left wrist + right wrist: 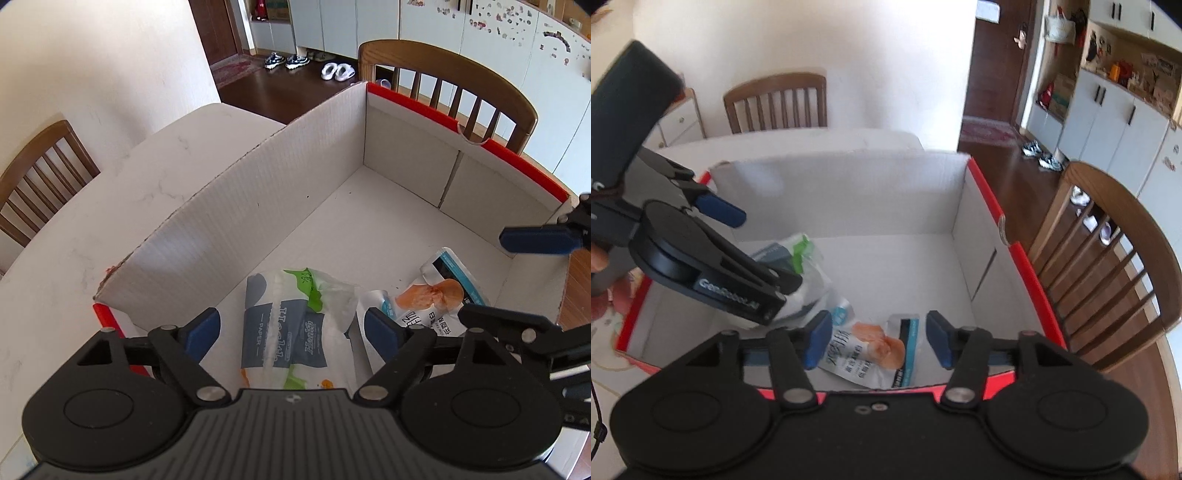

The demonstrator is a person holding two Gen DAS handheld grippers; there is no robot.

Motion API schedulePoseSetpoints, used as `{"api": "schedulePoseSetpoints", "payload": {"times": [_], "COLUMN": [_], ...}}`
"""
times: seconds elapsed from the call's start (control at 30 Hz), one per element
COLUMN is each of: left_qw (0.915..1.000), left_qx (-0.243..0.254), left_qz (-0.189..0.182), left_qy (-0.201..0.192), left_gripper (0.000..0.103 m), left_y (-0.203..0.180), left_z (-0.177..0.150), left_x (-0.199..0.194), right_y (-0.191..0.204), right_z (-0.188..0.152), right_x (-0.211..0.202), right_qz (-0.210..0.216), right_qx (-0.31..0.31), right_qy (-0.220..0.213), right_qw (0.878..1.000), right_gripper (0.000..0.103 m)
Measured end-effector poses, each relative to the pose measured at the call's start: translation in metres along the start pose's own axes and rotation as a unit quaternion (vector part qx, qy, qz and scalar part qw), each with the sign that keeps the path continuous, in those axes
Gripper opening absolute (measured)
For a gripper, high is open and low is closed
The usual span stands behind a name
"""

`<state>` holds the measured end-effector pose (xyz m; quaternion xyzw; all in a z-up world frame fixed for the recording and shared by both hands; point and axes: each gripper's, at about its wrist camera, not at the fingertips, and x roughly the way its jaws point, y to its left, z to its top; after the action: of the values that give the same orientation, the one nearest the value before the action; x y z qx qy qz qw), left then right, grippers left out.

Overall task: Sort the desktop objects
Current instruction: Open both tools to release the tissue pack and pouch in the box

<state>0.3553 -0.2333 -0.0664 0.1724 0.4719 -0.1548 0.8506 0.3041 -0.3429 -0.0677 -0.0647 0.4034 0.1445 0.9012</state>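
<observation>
A white cardboard box with a red rim (436,110) (1027,266) stands on the table. On its floor lie a tissue pack (284,332) (809,288) in navy, white and green, and a white snack pouch with an orange picture (428,299) (871,350). My left gripper (291,332) hangs open just above the tissue pack, its blue pads apart from it. My right gripper (877,339) hovers open over the snack pouch without touching it. The left gripper (713,254) also shows in the right wrist view, covering part of the tissue pack.
The box fills most of the pale table (110,206). Wooden chairs stand behind it (454,85) (775,99), at the left (40,181) and at the right (1115,258). A dark wooden floor (280,92) with shoes lies beyond.
</observation>
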Motion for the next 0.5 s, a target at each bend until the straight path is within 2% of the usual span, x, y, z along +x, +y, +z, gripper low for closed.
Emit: {"api": "schedulePoseSetpoints", "payload": {"times": [0.13, 0.3, 0.5], "left_qw": [0.9999, 0.9993, 0.9981], "left_qx": [-0.007, -0.019, -0.027], "left_qz": [-0.001, -0.01, -0.024], "left_qy": [-0.015, -0.031, -0.05], "left_gripper": [0.1, 0.101, 0.101], "left_y": [-0.003, 0.0, 0.005], "left_z": [-0.002, -0.007, -0.016], "left_x": [-0.003, -0.013, -0.033], "right_y": [0.004, 0.009, 0.016], "right_z": [-0.001, -0.003, -0.009], "right_x": [-0.013, -0.023, -0.036], "right_qz": [0.011, 0.012, 0.009], "right_qx": [-0.01, -0.011, 0.007], "right_qy": [-0.018, -0.023, -0.026], "right_qw": [1.0, 1.0, 1.0], "right_gripper": [0.072, 0.078, 0.079]}}
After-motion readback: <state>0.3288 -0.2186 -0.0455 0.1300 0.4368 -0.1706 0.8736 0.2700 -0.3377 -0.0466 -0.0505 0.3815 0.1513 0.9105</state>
